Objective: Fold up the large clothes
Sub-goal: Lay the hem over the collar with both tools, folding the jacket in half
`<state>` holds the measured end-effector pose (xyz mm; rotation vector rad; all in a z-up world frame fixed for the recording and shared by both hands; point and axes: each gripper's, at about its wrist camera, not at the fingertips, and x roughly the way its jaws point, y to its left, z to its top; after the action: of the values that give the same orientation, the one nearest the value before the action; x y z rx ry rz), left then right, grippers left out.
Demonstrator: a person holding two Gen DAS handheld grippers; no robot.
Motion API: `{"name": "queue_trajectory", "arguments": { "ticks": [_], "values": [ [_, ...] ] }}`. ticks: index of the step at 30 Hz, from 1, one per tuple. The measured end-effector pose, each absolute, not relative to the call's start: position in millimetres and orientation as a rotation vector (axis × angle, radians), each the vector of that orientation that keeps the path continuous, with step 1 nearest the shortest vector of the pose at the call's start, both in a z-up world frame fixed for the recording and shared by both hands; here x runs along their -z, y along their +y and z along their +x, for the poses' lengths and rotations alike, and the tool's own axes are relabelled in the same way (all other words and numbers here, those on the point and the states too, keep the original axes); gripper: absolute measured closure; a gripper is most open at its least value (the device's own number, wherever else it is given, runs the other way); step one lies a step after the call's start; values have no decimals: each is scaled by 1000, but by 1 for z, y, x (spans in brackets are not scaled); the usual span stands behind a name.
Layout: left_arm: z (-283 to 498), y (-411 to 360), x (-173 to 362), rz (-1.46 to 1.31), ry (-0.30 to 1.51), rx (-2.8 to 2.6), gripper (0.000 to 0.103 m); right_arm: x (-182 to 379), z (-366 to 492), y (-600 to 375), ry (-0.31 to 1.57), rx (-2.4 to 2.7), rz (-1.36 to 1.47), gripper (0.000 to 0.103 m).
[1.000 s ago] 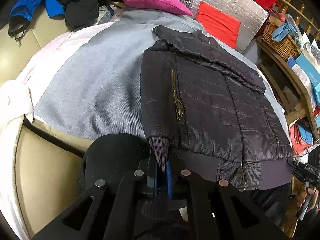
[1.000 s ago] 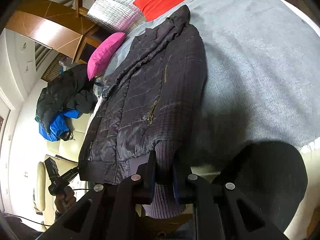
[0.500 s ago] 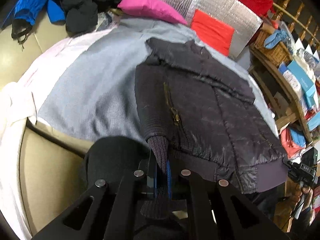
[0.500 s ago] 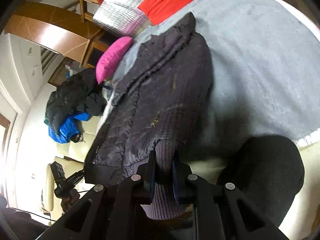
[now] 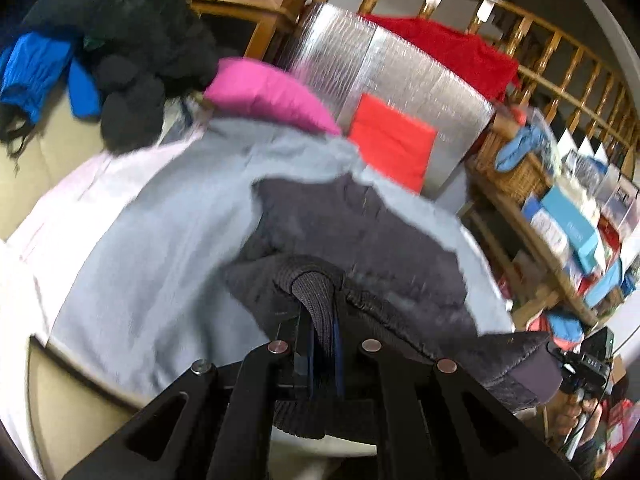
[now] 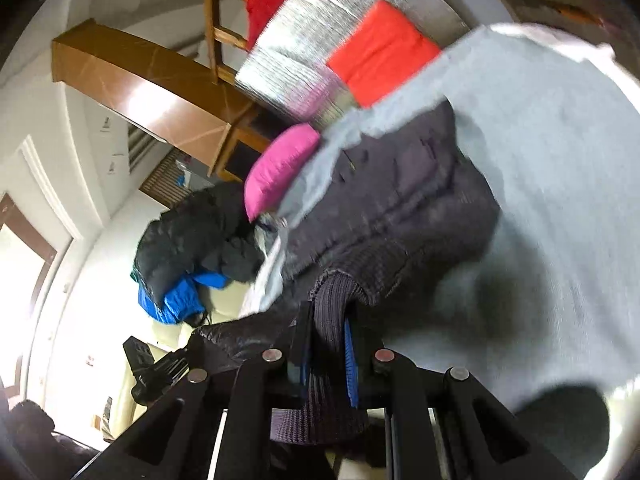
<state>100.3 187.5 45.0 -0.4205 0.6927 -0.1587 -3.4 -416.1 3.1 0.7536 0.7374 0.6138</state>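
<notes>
Both tongs — left tongs, right tongs — clamped shut on the jacket cuffs, have lifted its hem off the grey blanket toward the pink pillow — fold underway

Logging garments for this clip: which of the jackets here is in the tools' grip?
The dark quilted jacket on the grey blanket; the black-and-blue heap lies untouched.

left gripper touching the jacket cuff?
Touching. Left wrist view: the left gripper has its fingers clamped on the ribbed cuff of the jacket.
</notes>
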Motion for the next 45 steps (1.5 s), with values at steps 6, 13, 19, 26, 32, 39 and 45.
{"name": "queue_trajectory", "arguments": {
  "ticks": [6, 13, 19, 26, 32, 39, 45],
  "values": [
    [150, 181, -71, -403, 630, 165, 95, -37, 43, -419, 628, -608, 749, 88],
    [224, 179, -87, -385, 573, 138, 95, -66, 114, -416, 556, -600, 743, 89],
    [287, 177, -81, -360, 570, 92, 95, -70, 192, -412, 551, -559, 744, 89],
    [328, 178, -68, -352, 584, 71, 95, -68, 248, -401, 545, -526, 734, 89],
    [354, 171, -55, -314, 609, 49, 95, -61, 267, -401, 561, -499, 728, 89],
    [367, 158, -41, -249, 652, -2, 95, -45, 289, -398, 614, -451, 719, 89],
    [373, 156, -40, -238, 665, -11, 95, -43, 297, -395, 635, -422, 714, 89]
  ]
}}
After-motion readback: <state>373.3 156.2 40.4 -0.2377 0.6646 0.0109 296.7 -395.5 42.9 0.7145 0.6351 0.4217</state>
